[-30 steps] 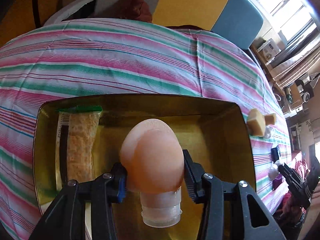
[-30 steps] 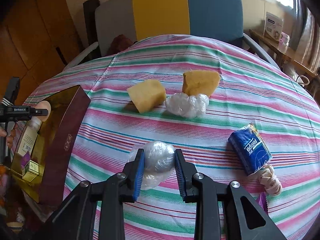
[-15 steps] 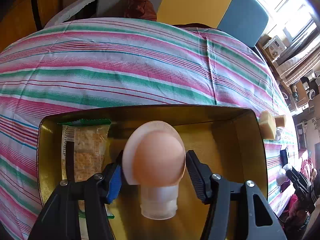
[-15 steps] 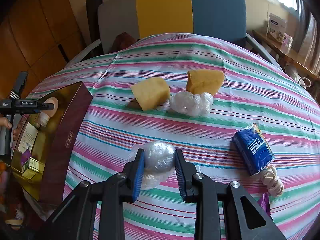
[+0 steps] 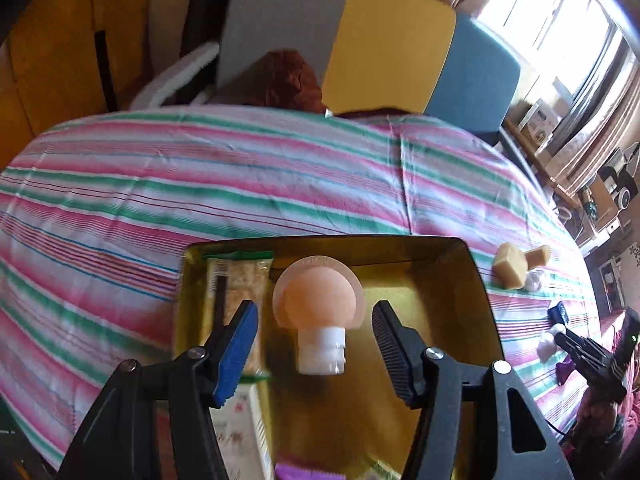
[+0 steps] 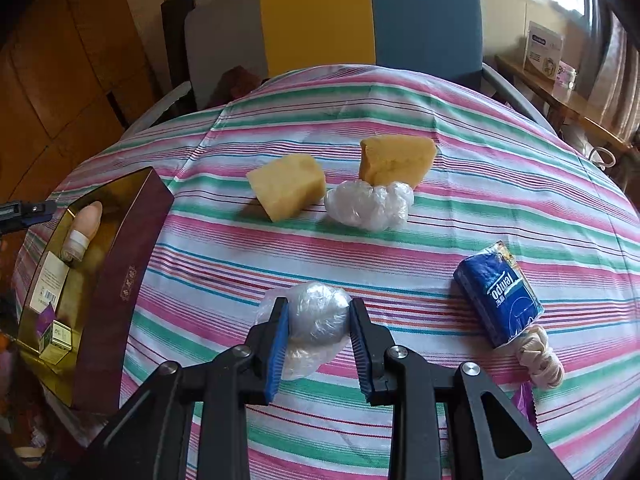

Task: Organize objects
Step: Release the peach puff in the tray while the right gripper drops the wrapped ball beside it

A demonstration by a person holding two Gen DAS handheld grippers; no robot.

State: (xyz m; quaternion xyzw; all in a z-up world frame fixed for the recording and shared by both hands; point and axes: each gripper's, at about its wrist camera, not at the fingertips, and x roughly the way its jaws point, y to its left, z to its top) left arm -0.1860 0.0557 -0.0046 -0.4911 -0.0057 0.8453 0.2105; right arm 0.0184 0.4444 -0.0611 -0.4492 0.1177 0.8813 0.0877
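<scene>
Striped tablecloth | tricolour chair behind | wood panelling left

Premises: domestic room, daylit.
Striped tablecloth (pink, green, white) covers the table; behind it a chair back in grey, yellow and blue panels. Wood panelling at left; bright window and side shelf at right.

Both the left gripper and the right gripper are matte black, with silver screws and ribbed finger pads, one blue, one black.
</scene>
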